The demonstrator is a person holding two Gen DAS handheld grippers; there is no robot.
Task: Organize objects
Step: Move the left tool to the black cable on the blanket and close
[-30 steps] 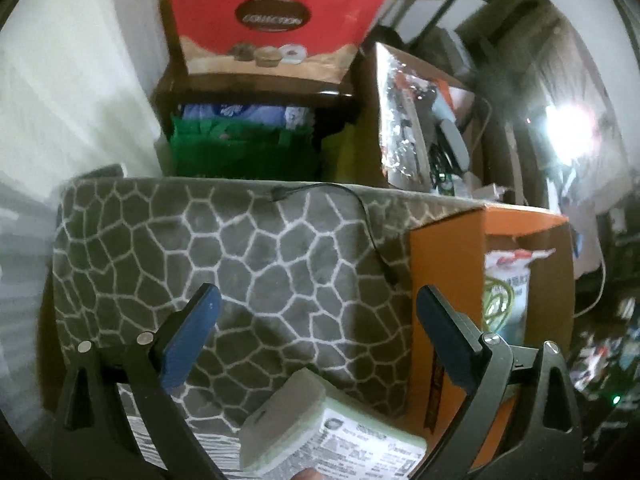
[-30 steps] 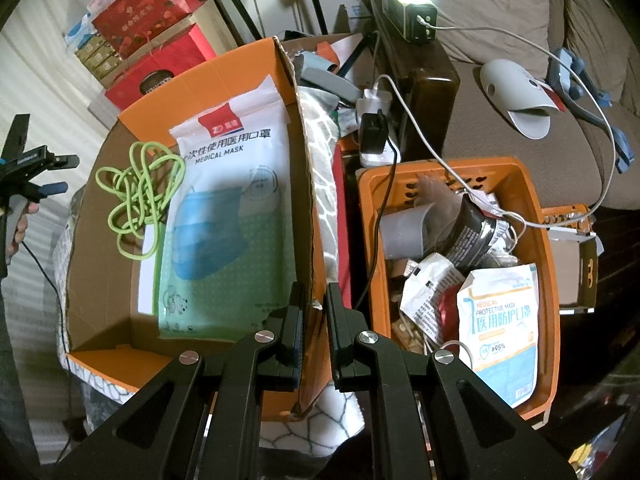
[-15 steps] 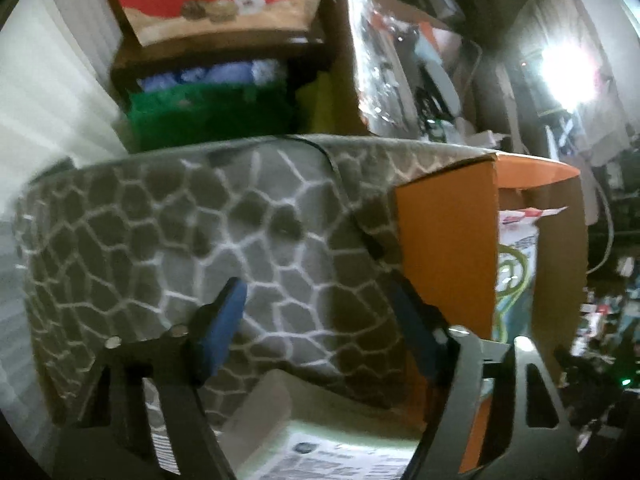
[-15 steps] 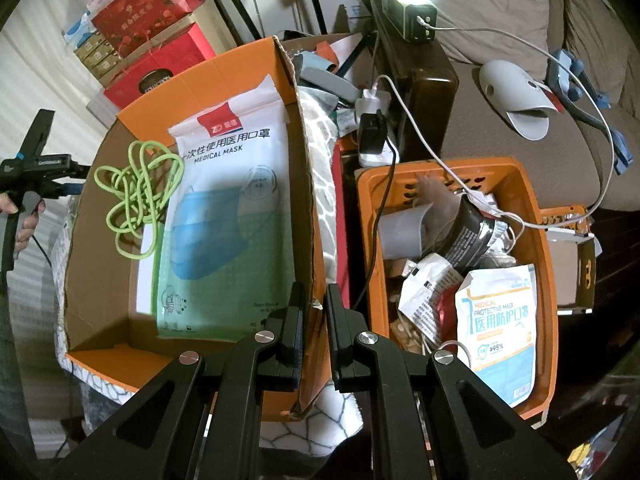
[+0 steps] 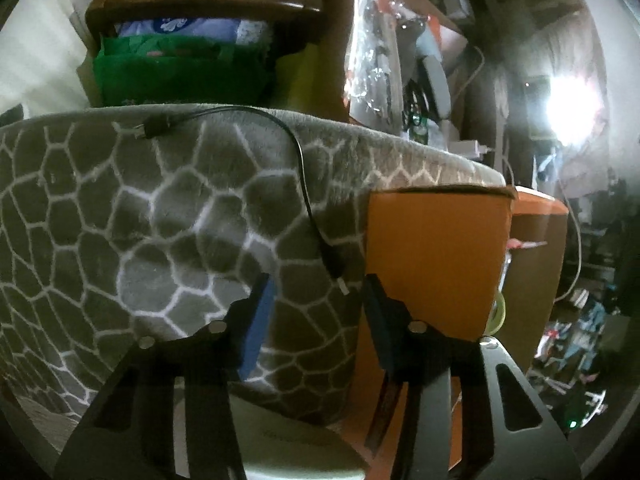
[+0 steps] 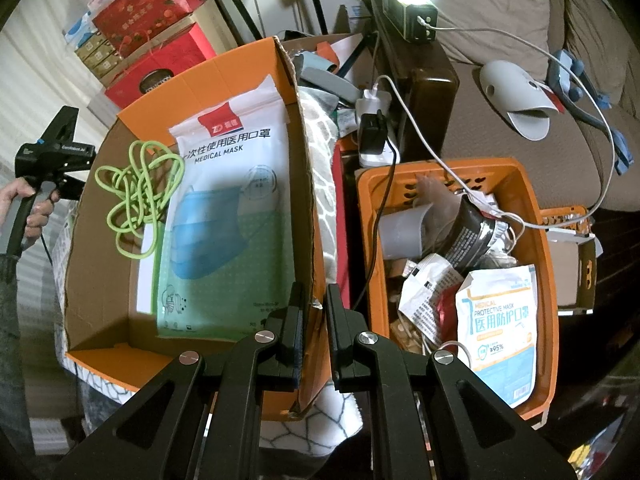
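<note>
Right gripper clenched on the near right wall of the box, a corrugated orange carton with a ragged rim. Inside, flat: a glossy mask pack and a looped green cord, bare floor at near left. Left gripper released, jaws just closing, empty, above a plush pebble-patterned blanket; thin black cable just beyond. Crammed basket right of box.

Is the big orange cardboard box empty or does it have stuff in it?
Not empty. The orange cardboard box holds a tangled lime-green cord and a large medical mask packet lying flat.
</note>
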